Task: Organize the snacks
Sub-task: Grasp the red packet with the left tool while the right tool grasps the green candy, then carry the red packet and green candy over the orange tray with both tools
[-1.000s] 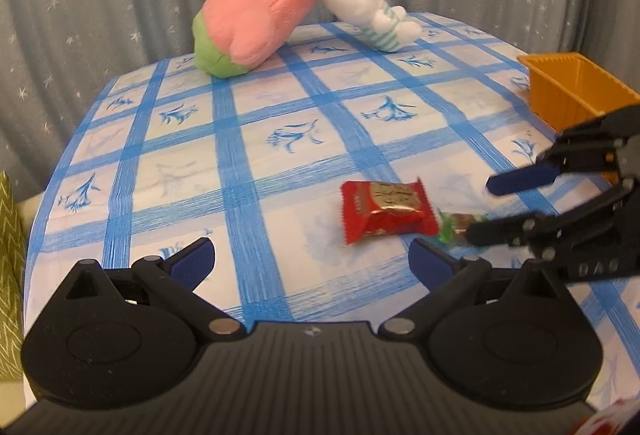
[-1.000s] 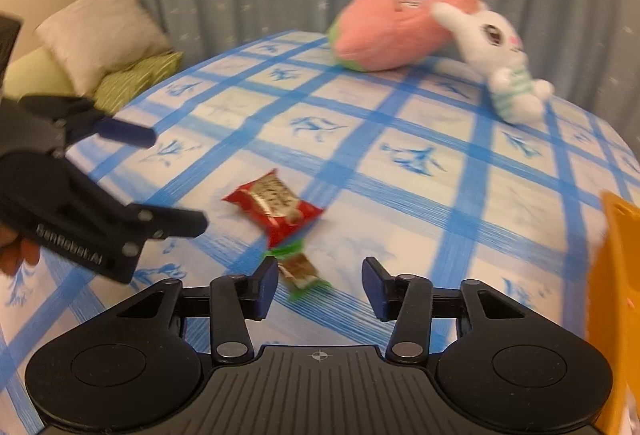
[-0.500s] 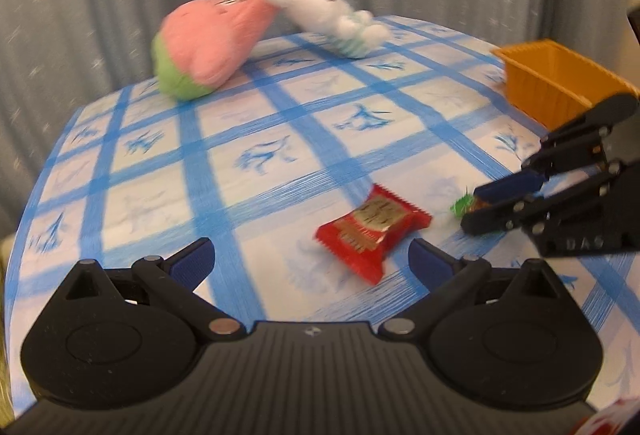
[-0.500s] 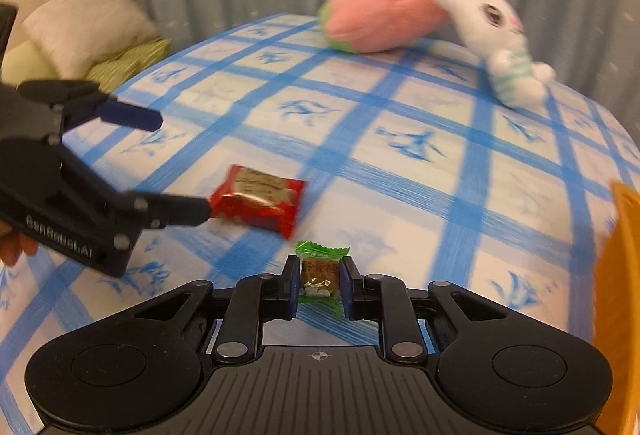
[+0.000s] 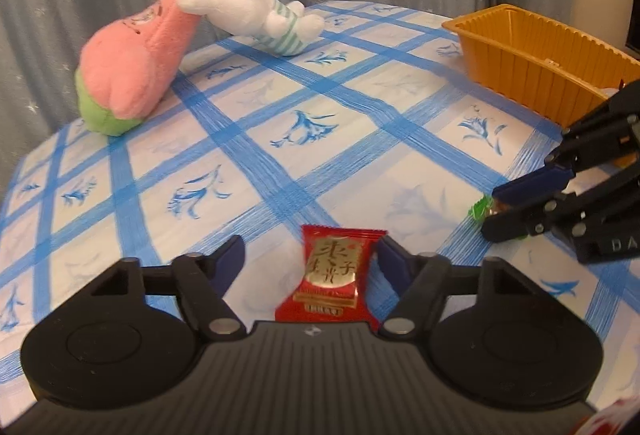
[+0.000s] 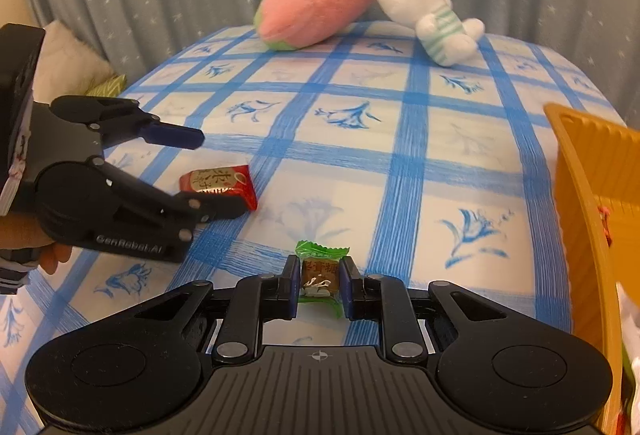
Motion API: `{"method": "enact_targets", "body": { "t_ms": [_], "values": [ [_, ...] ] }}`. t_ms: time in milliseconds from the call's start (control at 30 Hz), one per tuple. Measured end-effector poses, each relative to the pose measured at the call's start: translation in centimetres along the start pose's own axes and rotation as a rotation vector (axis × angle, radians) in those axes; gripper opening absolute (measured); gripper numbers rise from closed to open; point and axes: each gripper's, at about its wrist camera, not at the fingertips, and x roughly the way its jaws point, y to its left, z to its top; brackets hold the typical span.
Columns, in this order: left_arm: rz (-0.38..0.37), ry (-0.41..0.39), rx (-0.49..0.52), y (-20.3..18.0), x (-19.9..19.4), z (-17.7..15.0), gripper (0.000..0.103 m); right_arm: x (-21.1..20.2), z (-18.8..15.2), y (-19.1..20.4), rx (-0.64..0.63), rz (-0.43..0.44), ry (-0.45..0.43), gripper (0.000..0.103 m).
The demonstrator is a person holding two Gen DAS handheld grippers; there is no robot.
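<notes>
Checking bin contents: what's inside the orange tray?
In the right wrist view, the orange tray shows only a sliver of its interior: something red by the inner wall and white and green wrappers lower right. The rest is out of frame. In the left wrist view its wall hides the inside.

One red foil snack packet [image 5: 334,275], one green-wrapped candy [image 6: 320,277], two plush toys: one pink-and-green [image 5: 132,63], one white rabbit [image 5: 260,11], one orange ribbed plastic tray [image 5: 532,55]

Left claw [image 5: 310,261]: angled downward toward the counter, jaws part-way apart and just been closing, a red snack packet [image 5: 334,275] between them; the right pad [image 5: 390,263] sits at the packet's edge, the left pad stands clear. Right claw [image 6: 319,281]: angled downward, jaws clamped on a green-wrapped candy [image 6: 320,275]. A hand [image 6: 44,249] grips the left claw's body from below.
</notes>
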Motion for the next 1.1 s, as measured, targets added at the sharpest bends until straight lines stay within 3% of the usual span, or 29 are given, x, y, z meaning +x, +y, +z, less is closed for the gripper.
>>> {"method": "enact_targets", "body": {
  "t_ms": [200, 433, 667, 933, 1100],
  "values": [
    [-0.038, 0.041, -0.054, -0.3, 0.4, -0.1, 0.036, -0.1, -0.1, 0.1, 0.010, -0.009, -0.004, 0.021],
    [0.021, 0.067, -0.181, -1.0, -0.4, -0.1, 0.026, -0.1, -0.2, -0.2, 0.041, -0.035, -0.005, 0.021],
    [0.088, 0.101, -0.299, -2.7, -2.0, -0.6, 0.025, -1.3, -1.1, -0.3, 0.068, -0.060, 0.000, 0.021],
    [0.162, 0.082, -0.423, -5.9, -5.3, -2.0, 0.025, -3.9, -2.3, 0.3, 0.098, -0.063, -0.004, 0.021],
    [0.171, 0.074, -0.507, -8.3, -7.7, -3.2, 0.025, -5.9, -3.7, 0.7, 0.110, -0.064, 0.002, 0.021]
  ]
}}
